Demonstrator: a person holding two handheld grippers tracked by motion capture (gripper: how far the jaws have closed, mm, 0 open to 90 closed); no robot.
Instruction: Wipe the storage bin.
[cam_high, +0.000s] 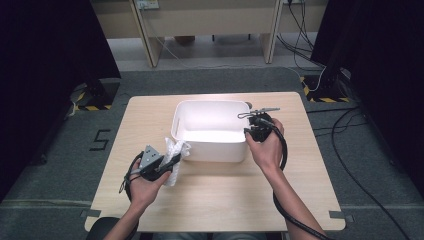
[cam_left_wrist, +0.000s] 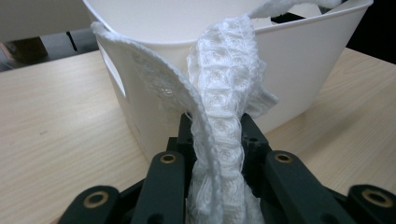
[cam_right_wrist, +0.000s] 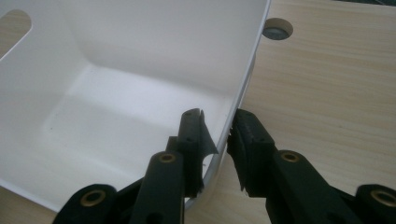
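Two grippers: both gripping.
Left gripper (cam_left_wrist: 215, 154): fingers clamped on white cloth (cam_left_wrist: 219, 93), weave clear up close.
Right gripper (cam_right_wrist: 219, 135): fingers straddle white tub (cam_right_wrist: 140, 70) wall, pinching.
High view: tub mid-bench (cam_high: 210, 200).

Light wood counter (cam_high: 210, 200) is sitting on grey floor (cam_high: 50, 180). Floor is showing a painted "5" (cam_high: 100, 140). Cables (cam_high: 350, 165) are trailing at right.

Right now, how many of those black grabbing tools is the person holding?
2. The left gripper, at the table's near left, pinches a white cloth. The right gripper straddles the right wall of the white bin.
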